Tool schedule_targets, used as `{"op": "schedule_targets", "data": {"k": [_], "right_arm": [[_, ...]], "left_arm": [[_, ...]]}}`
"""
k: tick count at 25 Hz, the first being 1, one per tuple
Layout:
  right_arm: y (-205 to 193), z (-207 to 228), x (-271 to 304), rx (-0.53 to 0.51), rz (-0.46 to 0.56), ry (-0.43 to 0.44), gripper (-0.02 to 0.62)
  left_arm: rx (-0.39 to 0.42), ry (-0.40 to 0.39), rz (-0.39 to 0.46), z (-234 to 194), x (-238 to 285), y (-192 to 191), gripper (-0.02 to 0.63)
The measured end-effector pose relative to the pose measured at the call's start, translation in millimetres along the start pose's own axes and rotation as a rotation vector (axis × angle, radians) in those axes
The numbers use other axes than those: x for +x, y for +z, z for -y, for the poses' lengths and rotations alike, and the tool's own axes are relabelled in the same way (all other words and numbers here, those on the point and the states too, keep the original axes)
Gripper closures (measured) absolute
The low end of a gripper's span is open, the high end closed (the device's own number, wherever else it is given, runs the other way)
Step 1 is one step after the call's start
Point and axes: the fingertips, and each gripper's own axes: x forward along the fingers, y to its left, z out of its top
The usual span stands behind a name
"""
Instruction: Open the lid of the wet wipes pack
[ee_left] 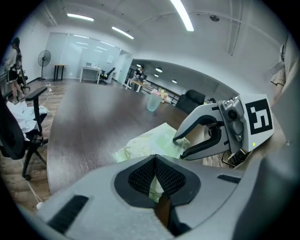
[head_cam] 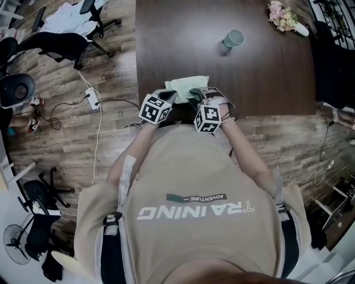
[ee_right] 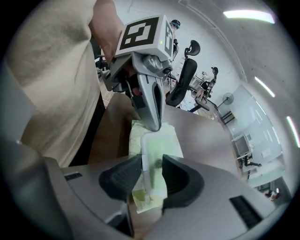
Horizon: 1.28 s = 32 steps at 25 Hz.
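Pack: your wet wipes pack (head_cam: 186, 86), pale green, lies flat at the near edge of the dark bench (head_cam: 233, 77), just in front of you and between your two grippers.
Pack print: a faint green pattern and some small lettering show on the wrap, too small to read.
Lid: the white-rimmed lid (ee_right: 154, 147) sits on top of the pack; no view lets you tell whether it is lifted.
Left gripper: your left gripper (ee_left: 156, 161) has its fingers (ee_left: 139, 177) pressed together on the pack's left end, with a fold of the pale green wrap pinched between them.
Right gripper: your right gripper (ee_right: 152, 173) has its fingers (ee_right: 119, 176) spread, one on each side of the lid. The white rim runs up between them, just beside the left one, and neither finger clamps it.
Marker cubes: each gripper's cube shows black-and-white square patterns, with no words.
Shirt: your beige shirt (head_cam: 194, 183) reads "TRAINING" in large white letters, with a smaller "ADVENTURE" on a dark strip beside it. Both appear upside down in the head view.
Far right of bench: a grey-green cup (head_cam: 233, 38) stands well apart from the pack. A small bunch of flowers (head_cam: 282, 15) lies at the far right corner.
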Motion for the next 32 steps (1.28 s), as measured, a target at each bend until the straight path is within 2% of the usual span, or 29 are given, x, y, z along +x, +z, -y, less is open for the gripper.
{"op": "schedule_targets", "data": {"k": [4,11,17,20,29,32], "right_arm": [[0,0,2,0.028,0.011,-0.033,0.474],[-2,2,-2,0.123,0.028,0.051,0.499],[4,8,-14,0.187,0.042,0.083,0.522],[5,9,-15,0.187,0.037,0.087,0.525],[13,18,-27,0.243,0.046,0.021,0.537],[16,28,-31,0.294,0.057,-0.026,0.541]], "left_arm": [[0.017,0.008,0.006,-1,0,0,0.597],[0.111,-0.001,-0.020,1,5,-1,0.597],[0.167,-0.007,-0.031,3,3,-1,0.597],[0.173,-0.013,-0.023,2,3,-1,0.597],[0.157,-0.044,-0.005,1,-1,-4,0.597],[0.144,-0.063,-0.002,-1,0,-4,0.597]]}}
